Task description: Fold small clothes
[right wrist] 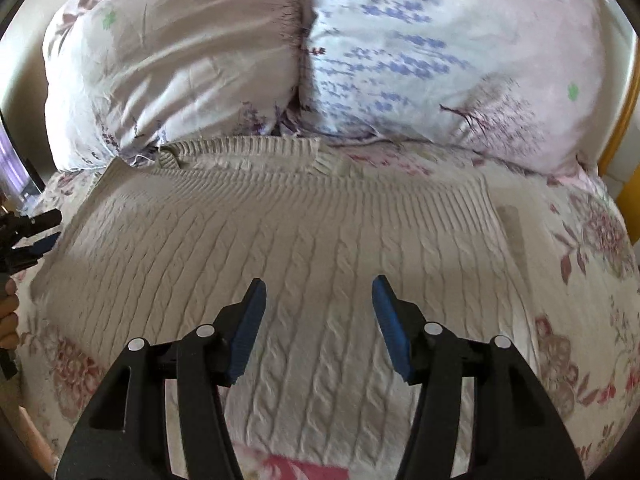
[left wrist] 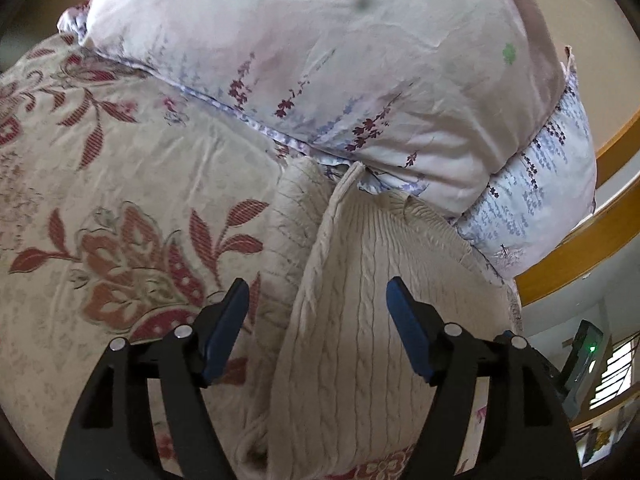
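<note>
Both hand-held grippers, left (left wrist: 318,292) and right (right wrist: 319,286), hung spread wide over the cream cable-knit sweater (right wrist: 280,248) lying flat on the floral bedspread (left wrist: 120,160), collar touching the pillows (right wrist: 400,60).

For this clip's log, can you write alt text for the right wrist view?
A cream cable-knit sweater lies spread on a floral bedspread, with the open right gripper above it holding nothing. Two floral pillows sit behind the sweater, and the left gripper shows at the left edge.
</note>
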A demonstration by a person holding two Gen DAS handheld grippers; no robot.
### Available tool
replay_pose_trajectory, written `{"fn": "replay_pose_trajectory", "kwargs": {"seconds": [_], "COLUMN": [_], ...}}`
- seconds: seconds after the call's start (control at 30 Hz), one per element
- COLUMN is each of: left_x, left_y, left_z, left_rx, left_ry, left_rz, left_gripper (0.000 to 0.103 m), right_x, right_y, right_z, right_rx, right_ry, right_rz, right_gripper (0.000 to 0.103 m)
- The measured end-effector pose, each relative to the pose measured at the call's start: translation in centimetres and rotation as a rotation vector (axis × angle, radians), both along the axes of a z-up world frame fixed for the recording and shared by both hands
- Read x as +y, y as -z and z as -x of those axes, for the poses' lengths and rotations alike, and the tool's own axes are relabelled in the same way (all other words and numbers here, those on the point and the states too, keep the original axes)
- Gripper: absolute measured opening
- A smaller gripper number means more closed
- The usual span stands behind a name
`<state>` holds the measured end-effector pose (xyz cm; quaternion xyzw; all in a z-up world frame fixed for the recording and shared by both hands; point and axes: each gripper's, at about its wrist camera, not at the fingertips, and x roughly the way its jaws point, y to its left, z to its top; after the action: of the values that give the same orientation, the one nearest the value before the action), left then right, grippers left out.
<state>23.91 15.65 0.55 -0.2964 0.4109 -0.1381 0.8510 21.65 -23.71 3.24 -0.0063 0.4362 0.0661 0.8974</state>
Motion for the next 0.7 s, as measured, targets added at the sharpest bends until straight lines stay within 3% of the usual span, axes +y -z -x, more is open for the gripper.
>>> {"fn": "replay_pose_trajectory", "kwargs": {"seconds": [0.13, 0.4, 0.7], "left_x": [-0.2, -0.9, -0.8], "left_y": [0.9, 0.9, 1.2], "left_z": [-0.9, -1.7, -2.1], "left_rx": [0.024, 0.001, 0.002], "left_ry": [0.0, -0.011, -0.028], "left_rz": [0.036, 0.026, 0.056], "left_gripper": [0.07, 0.07, 0.058], "right_x": [0.6, 1.2, 1.0], "right_y": [0.9, 2.2, 2.4], "right_z": [-1.0, -1.0, -0.8], "right_rx": [0.001, -0.01, -0.013], "right_ry": [0.009, 0.009, 0.004], "right_rz": [0.023, 0.056, 0.04], "right_gripper": [0.059, 0.064, 0.064]}}
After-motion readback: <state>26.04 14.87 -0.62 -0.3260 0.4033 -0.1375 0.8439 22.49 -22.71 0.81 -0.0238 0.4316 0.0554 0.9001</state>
